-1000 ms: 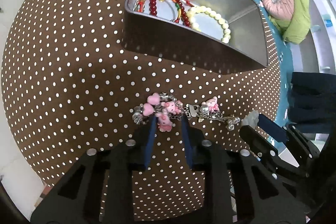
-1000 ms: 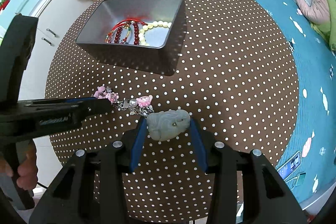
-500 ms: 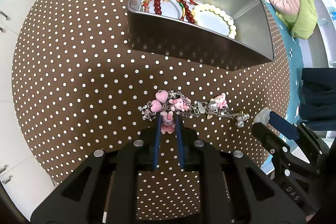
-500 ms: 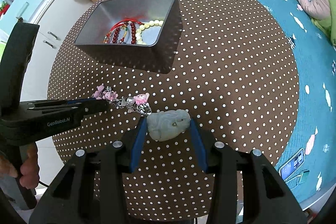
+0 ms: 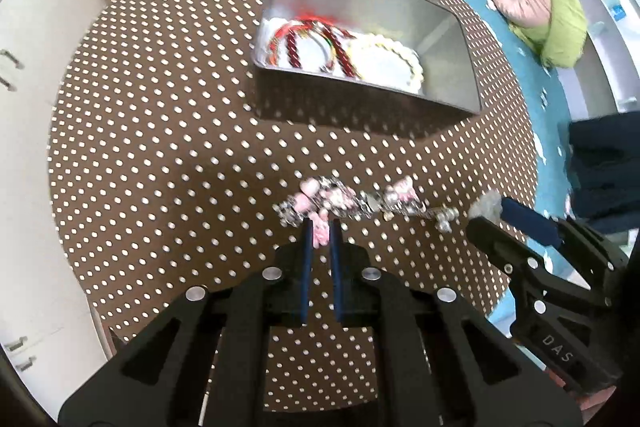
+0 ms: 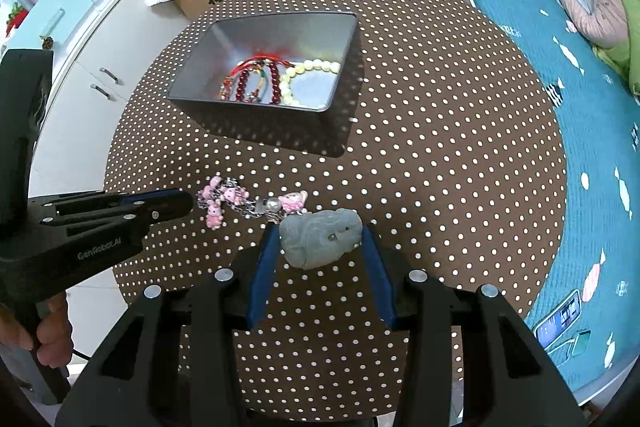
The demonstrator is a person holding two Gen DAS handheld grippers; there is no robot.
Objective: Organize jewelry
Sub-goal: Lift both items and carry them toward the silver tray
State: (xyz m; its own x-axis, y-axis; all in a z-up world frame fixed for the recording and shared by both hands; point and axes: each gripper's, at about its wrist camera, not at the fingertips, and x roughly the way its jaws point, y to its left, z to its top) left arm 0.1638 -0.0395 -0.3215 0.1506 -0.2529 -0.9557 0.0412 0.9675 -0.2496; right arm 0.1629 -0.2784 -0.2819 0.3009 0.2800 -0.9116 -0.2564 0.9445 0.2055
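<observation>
now left gripper (image 5: 319, 231) closed on charm bracelet (image 5: 360, 203), lifted

Left claw (image 5: 320, 233) pinched nearly closed, jaws having just narrowed; right claw (image 6: 320, 239) half spread, both pointing steeply down.

The left wrist view is motion-blurred: the bracelets (image 5: 344, 55) in the tin (image 5: 448, 95) smear into streaks, and the charm bracelet (image 5: 352, 203) loses its detail. The left claw (image 5: 320, 233) covers part of one pink charm. The surface (image 6: 440, 147) is cut off below by the right claw (image 6: 318, 243).
</observation>
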